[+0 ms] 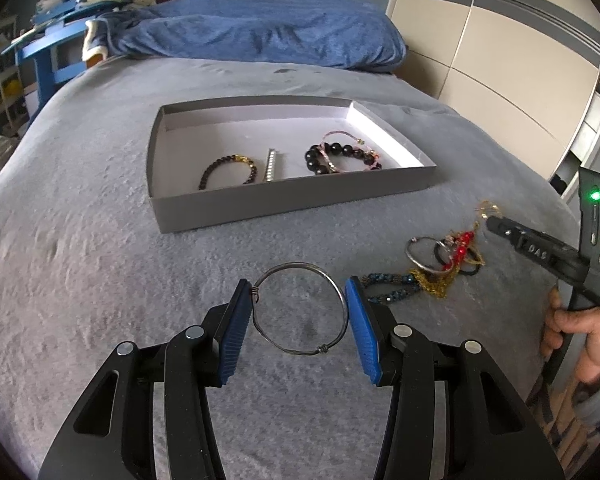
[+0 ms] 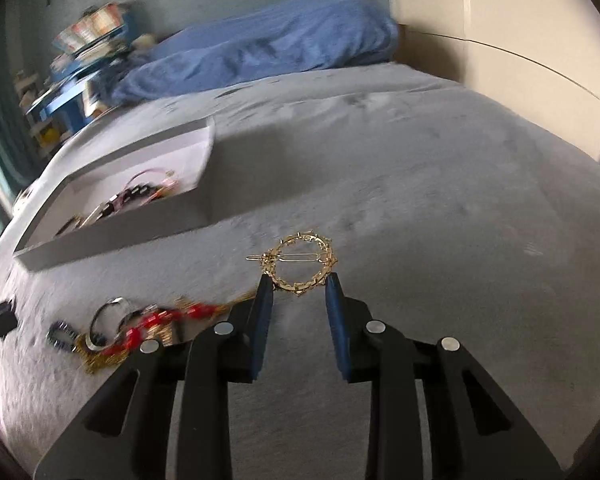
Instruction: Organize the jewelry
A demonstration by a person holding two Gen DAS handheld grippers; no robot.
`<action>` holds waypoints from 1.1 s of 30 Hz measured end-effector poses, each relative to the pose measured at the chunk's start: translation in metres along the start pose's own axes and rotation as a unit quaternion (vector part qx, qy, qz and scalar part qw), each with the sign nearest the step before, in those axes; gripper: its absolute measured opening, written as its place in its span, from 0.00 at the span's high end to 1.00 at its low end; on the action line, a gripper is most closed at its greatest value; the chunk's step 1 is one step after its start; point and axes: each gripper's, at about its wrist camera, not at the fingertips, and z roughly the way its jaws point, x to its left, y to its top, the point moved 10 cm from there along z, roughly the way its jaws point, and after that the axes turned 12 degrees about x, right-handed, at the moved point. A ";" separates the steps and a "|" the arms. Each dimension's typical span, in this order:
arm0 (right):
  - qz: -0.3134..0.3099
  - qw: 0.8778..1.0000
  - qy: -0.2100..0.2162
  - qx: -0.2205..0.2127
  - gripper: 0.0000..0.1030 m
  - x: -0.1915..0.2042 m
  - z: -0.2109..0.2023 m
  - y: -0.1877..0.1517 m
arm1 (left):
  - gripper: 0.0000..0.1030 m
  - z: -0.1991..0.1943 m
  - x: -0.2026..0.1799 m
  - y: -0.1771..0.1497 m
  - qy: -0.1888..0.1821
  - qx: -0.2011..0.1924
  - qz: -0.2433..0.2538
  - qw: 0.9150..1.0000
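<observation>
My left tongs [image 1: 298, 312] pinch a thin silver wire bangle [image 1: 299, 309] lying flat; my right tongs [image 2: 299, 280] pinch a gold round hair clip [image 2: 299, 266], its clasp bar crosswise.

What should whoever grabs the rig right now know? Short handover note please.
Left gripper: shut on a silver wire bangle, held above the bed.
Right gripper: shut on a gold ring-shaped hair clip.
Grey box on the bed holds a brown bead bracelet, a silver bar and black and pink bracelets.
Left: put both held pieces in the box, then clear the tangled pile right of it.
</observation>
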 end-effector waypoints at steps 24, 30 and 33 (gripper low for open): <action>-0.070 0.994 0.083 -0.008 0.45 0.067 -0.022 -0.003 | 0.52 0.002 -0.004 -0.001 0.002 0.003 0.010 1.000; -0.153 0.984 0.092 0.015 0.42 0.123 -0.010 -0.012 | 0.52 0.002 -0.003 -0.001 0.003 0.003 0.009 1.000; -0.169 0.981 0.088 0.033 0.42 0.133 -0.001 -0.016 | 0.52 0.001 -0.004 -0.001 0.003 0.002 0.011 1.000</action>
